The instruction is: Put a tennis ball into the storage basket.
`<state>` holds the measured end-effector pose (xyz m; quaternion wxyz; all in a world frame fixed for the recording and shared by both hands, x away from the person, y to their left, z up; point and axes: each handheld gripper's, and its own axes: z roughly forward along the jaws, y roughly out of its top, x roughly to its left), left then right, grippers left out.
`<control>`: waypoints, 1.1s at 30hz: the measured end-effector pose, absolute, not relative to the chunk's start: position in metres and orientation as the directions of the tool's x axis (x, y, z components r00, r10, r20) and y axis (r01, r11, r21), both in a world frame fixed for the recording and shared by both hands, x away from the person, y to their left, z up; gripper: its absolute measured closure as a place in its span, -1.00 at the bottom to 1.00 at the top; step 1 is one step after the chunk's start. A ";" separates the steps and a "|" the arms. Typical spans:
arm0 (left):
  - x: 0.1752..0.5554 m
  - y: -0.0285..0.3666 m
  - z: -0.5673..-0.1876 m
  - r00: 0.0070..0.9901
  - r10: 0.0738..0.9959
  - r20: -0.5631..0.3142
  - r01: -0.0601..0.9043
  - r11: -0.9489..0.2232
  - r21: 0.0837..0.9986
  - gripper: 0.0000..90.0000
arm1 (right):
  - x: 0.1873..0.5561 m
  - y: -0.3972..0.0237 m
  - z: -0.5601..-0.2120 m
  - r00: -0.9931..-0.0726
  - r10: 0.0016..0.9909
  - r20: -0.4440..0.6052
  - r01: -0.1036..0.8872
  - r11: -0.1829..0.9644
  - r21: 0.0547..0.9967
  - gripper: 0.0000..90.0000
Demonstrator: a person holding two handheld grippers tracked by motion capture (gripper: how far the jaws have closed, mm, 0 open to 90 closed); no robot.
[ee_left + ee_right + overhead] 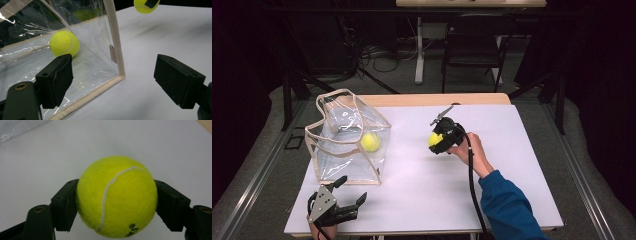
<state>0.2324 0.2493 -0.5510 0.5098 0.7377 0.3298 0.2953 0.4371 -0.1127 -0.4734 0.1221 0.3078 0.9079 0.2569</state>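
Nearest the camera, at 7 o'clock on the table, the left gripper rests with jaws released, staged beside the clear bag holding one tennis ball. The right gripper, table centre, clenches a second ball, probably bound for the bag at its 9 o'clock.

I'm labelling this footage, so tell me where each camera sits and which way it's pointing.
High view: above the person's side, facing forward and down on the white table; shows both forearms, the left gripper and the right gripper.
Left gripper view: rides the left gripper, looking along its open jaws at the clear bag with a tennis ball inside.
Right gripper view: rides the right gripper, looking along jaws shut on the held tennis ball.
Shared: left gripper view and high view both show both balls.
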 end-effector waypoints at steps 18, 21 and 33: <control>0.232 0.249 -0.551 0.610 0.786 0.103 0.182 -0.266 0.947 -0.64 | 0.436 -0.103 -0.462 -0.796 0.600 -0.081 0.474 0.701 0.533 -0.42; 0.232 0.249 -0.551 0.610 0.786 0.103 0.182 -0.266 0.947 -0.64 | 0.436 -0.102 -0.460 -0.797 0.598 -0.082 0.472 0.702 0.534 -0.42; 0.233 0.249 -0.551 0.611 0.785 0.105 0.181 -0.267 0.947 -0.64 | 0.436 -0.096 -0.452 -0.803 0.590 -0.090 0.456 0.704 0.545 -0.42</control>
